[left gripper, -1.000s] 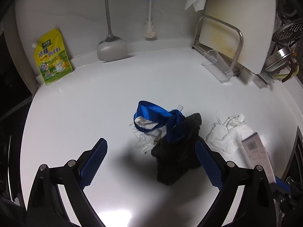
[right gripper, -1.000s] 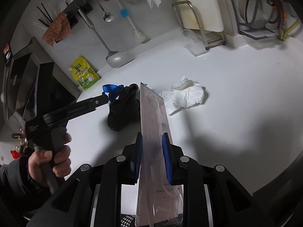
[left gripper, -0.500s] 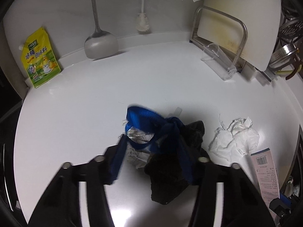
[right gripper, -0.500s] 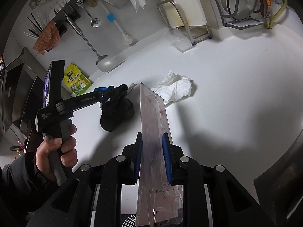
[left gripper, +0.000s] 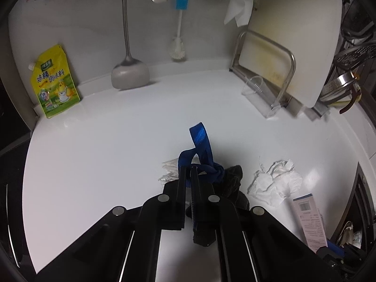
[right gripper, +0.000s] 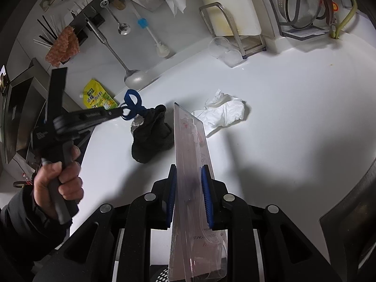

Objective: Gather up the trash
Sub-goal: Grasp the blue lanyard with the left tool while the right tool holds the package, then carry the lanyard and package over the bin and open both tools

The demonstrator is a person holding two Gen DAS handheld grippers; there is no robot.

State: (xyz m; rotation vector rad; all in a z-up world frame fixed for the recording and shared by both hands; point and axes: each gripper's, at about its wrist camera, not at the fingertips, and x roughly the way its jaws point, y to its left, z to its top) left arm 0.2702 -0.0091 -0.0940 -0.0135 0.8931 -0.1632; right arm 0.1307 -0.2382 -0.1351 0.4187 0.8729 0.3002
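Pickup step under way; left gripper (left gripper: 187, 172) has its jaws pinched together on the blue ribbon (left gripper: 199, 141) tied round the neck of the dark bag (right gripper: 150, 136); bag looks to be still resting on the white counter (left gripper: 105, 145), with a bit of crumpled foil (left gripper: 168, 171) just beside it. Right gripper (right gripper: 189, 185) is clamped on a clear plastic blister pack (right gripper: 191, 145) standing upright between its pads (already collected, by the look of it).

Next move, as I judge it: lift the bag straight up by the ribbon and check the knot holds; the ribbon is thin and slick, so slipping is the risk. Then the crumpled tissue (right gripper: 223, 114) lying near the bag; no bin in view.

Surroundings: kitchen worktop, glossy white; yellow pouch (left gripper: 54, 82) leaning on the backsplash; ladle (left gripper: 129, 70) and brush (left gripper: 179, 35) hanging on the wall; cutting board (left gripper: 293, 35) in a metal rack; clear cup (left gripper: 258, 94) on its side beside the rack.
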